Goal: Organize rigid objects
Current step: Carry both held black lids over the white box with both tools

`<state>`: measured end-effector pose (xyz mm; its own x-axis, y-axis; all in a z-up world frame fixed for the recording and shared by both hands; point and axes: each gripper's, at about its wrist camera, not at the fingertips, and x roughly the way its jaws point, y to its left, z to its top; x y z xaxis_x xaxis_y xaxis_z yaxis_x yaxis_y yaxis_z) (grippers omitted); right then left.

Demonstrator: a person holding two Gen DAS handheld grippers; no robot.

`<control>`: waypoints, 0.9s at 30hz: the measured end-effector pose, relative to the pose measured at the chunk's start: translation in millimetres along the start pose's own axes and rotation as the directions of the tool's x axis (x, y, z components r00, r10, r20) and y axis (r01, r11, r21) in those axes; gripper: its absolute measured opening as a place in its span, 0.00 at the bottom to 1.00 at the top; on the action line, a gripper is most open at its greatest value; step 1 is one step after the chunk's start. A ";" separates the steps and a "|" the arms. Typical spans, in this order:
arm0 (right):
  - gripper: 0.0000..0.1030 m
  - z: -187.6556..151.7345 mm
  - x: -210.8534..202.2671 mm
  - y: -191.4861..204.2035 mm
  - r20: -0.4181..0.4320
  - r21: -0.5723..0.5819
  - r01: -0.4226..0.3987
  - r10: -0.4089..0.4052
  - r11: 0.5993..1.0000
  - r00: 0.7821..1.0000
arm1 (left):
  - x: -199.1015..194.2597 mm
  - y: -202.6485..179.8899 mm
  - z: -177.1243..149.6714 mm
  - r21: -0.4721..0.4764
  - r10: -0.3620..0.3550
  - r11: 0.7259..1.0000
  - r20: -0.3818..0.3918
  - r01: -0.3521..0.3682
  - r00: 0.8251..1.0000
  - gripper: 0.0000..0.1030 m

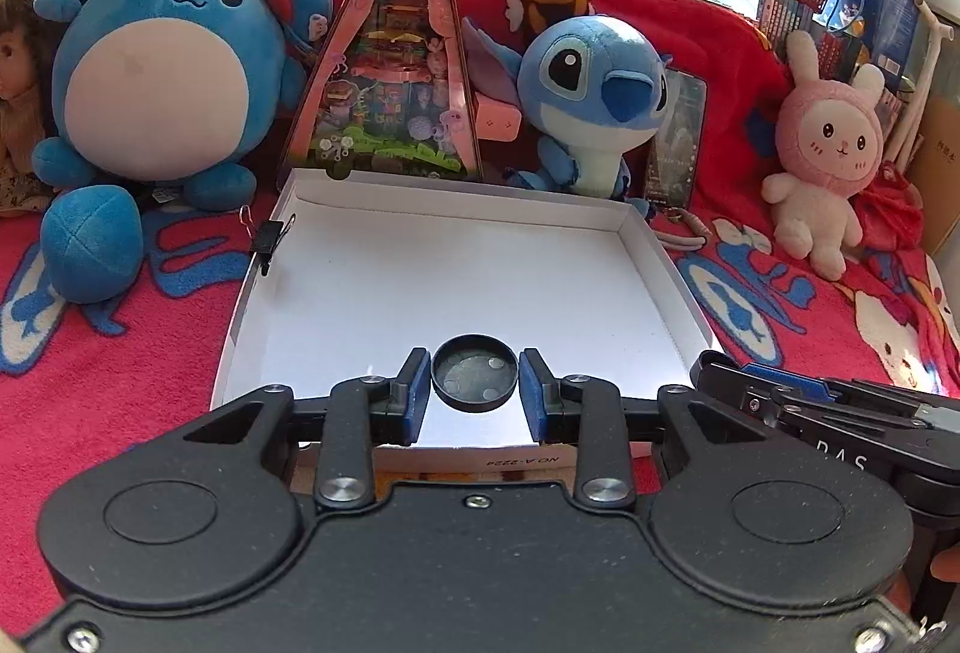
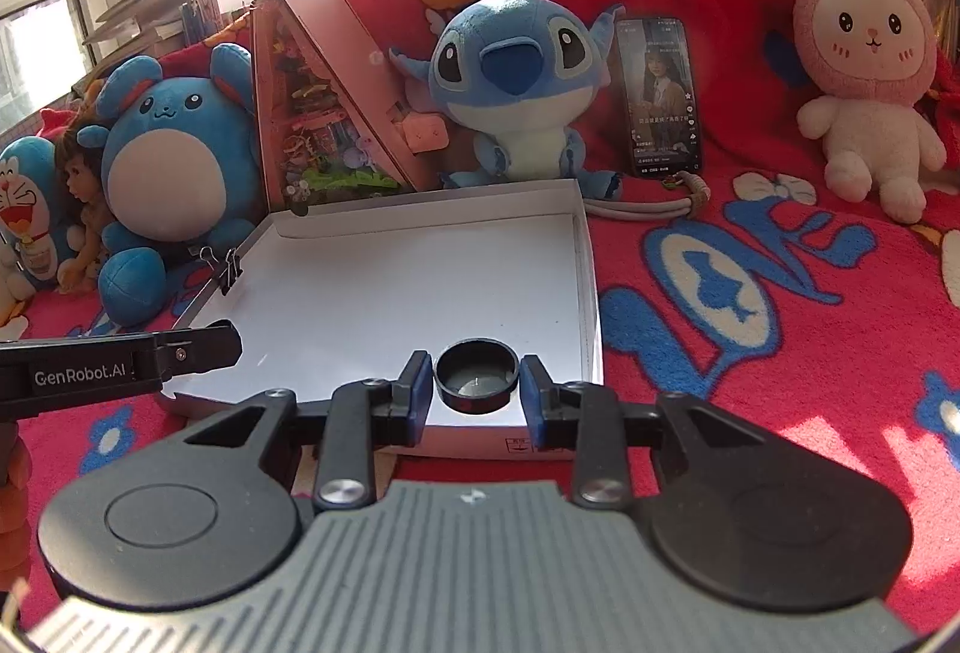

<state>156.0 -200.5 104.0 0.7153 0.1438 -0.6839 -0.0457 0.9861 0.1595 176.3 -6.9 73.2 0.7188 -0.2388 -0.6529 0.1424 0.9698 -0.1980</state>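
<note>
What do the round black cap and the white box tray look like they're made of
The round black cap looks like moulded plastic, matte black with a thin, even rim; small pale discs show inside it. The white box tray looks like cardboard: thin folded walls, a flat matte white surface and printing on its near edge. Neither can be confirmed by sight alone.
</note>
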 end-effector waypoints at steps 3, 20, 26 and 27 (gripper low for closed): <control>0.35 11.2 12.7 1.0 -0.024 -0.004 -0.007 0.007 1.000 1.000 | 19.7 -0.4 13.5 -0.011 -0.007 1.000 -0.043 0.006 0.999 0.29; 0.35 40.6 86.2 4.9 -0.177 0.026 0.031 -0.026 0.999 0.984 | 96.0 -4.7 24.3 -0.031 0.026 0.999 -0.165 -0.032 0.986 0.29; 0.35 41.0 95.2 3.7 -0.196 0.030 0.036 -0.029 0.999 0.980 | 98.9 -4.7 24.8 -0.029 0.029 0.999 -0.166 -0.034 0.986 0.29; 0.35 40.3 97.2 3.1 -0.203 0.033 0.036 -0.029 0.999 0.979 | 99.4 -4.9 24.6 -0.026 0.029 0.999 -0.168 -0.034 0.985 0.29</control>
<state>253.4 -186.9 66.7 0.5602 0.1293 -0.8182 0.0029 0.9874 0.1580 263.8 -34.2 27.3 0.5984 -0.2157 -0.7716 0.1005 0.9757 -0.1948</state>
